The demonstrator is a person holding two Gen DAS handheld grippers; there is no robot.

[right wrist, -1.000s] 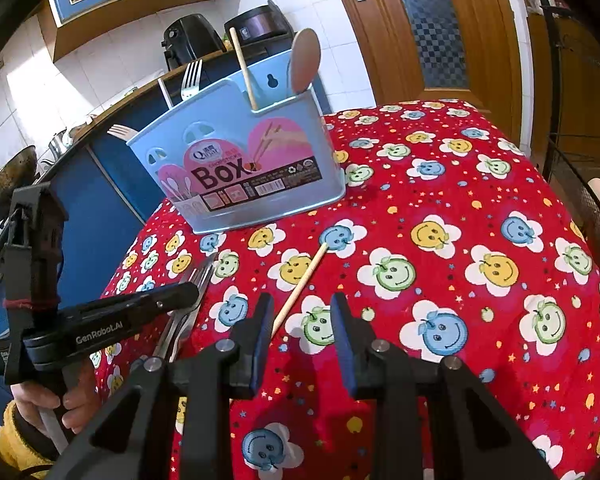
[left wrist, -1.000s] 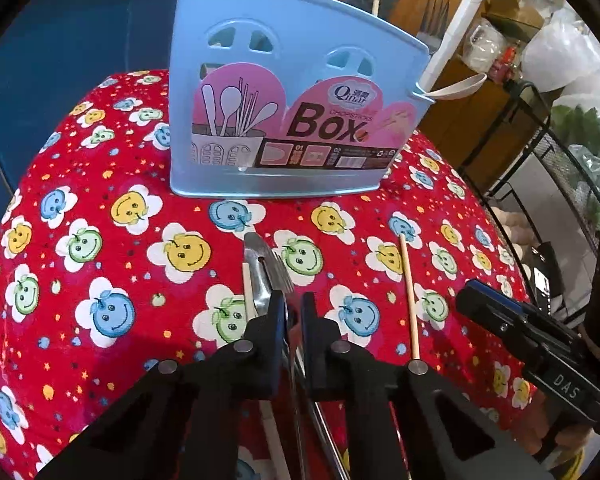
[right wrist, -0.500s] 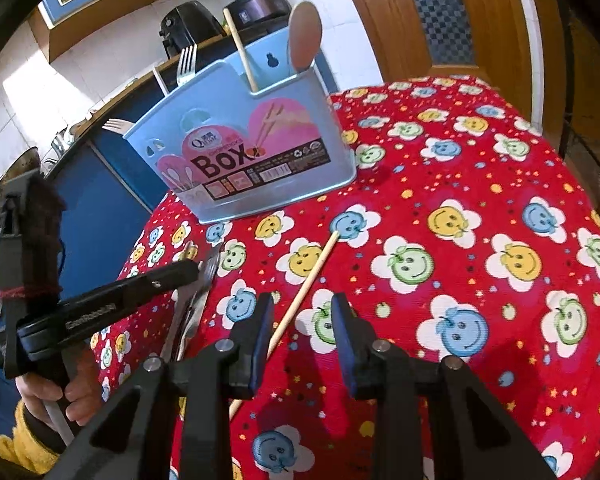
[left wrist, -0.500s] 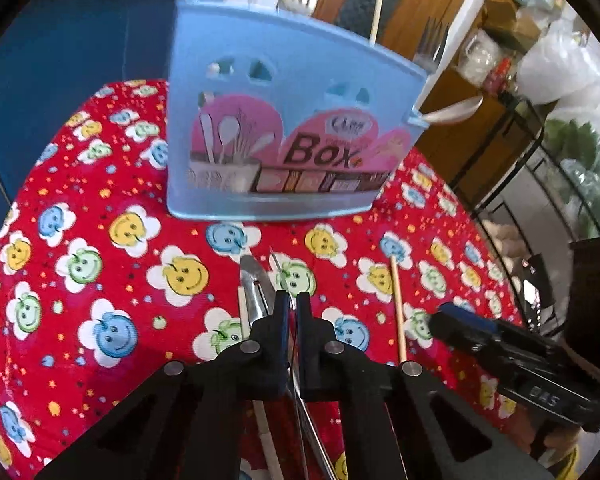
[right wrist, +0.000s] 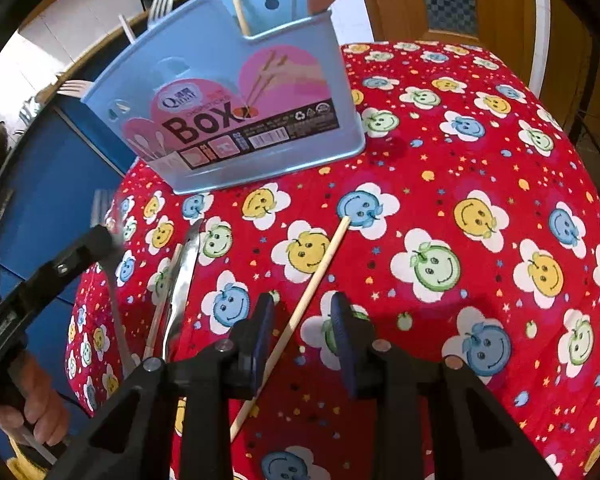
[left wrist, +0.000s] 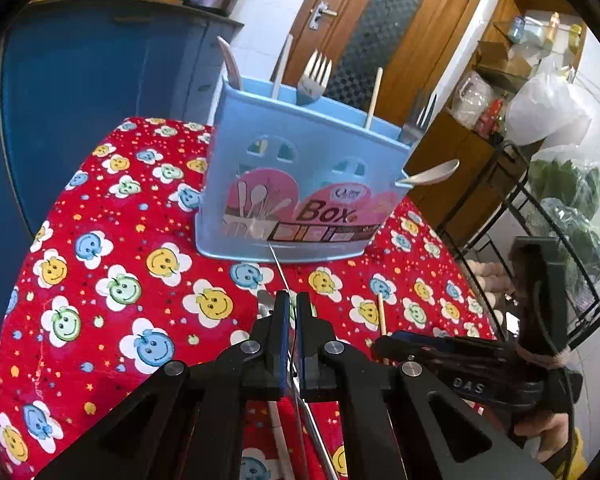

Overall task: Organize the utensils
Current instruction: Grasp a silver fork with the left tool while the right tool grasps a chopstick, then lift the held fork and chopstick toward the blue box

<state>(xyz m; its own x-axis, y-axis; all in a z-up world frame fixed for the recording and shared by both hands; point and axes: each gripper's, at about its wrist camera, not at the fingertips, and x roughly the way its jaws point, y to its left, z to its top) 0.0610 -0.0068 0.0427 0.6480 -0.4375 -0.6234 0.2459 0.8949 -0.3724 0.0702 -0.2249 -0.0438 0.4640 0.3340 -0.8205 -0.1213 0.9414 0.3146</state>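
Left gripper (left wrist: 292, 312) has clamped a fork (right wrist: 100, 210) and lifted it off the cloth toward the blue box (left wrist: 300, 184) at twelve o'clock (drop-in likely next). Right gripper (right wrist: 300, 320) has closed in, part-open, straddling the chopstick (right wrist: 320, 272); no pinch yet.

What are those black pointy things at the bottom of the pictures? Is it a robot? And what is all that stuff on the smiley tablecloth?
It is not a robot. A person carries two black pincher tools, and a little camera on each one looks along its two fingers. One picture comes from the left gripper and the other from the right gripper. The left gripper is shut on a fork. The right gripper is open, and a chopstick lies on the cloth between its fingers. A knife and a second chopstick lie on the red tablecloth too. The blue box behind them already holds forks, spoons and chopsticks.
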